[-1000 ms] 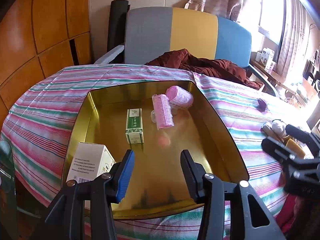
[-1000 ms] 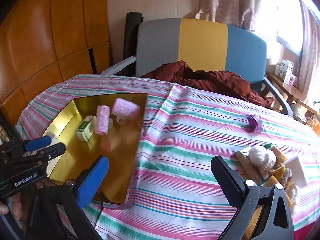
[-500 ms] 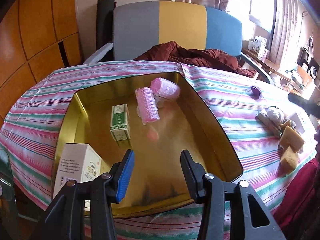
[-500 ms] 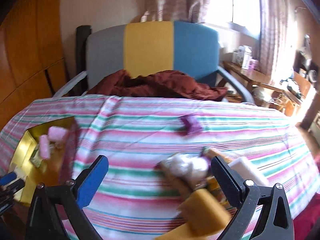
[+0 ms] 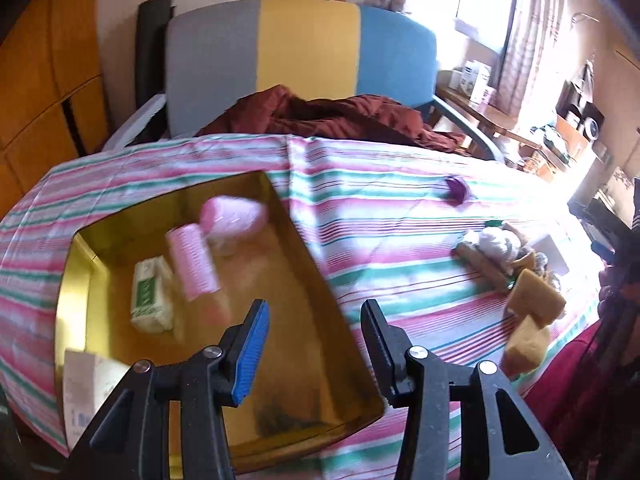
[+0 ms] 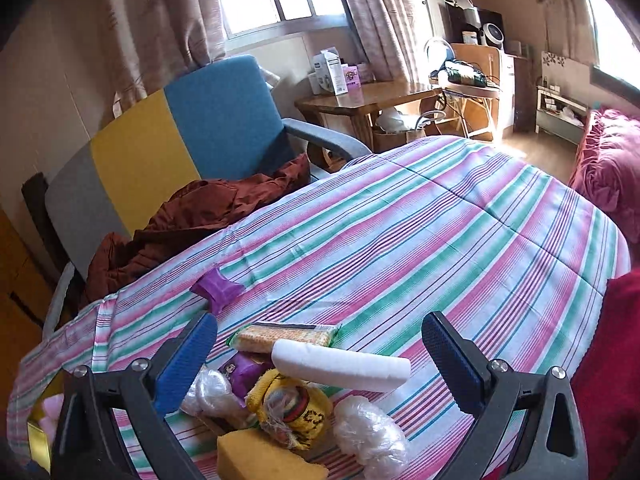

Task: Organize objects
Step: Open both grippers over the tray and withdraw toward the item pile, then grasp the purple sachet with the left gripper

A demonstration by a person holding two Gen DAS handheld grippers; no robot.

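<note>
Gold tin tray [image 5: 320, 292] on the striped bench [image 6: 400, 240] holding pink rollers [image 5: 192, 262] and a green box [image 5: 152, 296], left claw [image 5: 314, 350] open and empty above it, right claw [image 6: 316, 364] open over a heap with white foam block [image 6: 340, 366] and yellow sponge [image 6: 264, 456].

Both grippers [image 5: 314, 344] [image 6: 320, 360] agape, empty.
</note>
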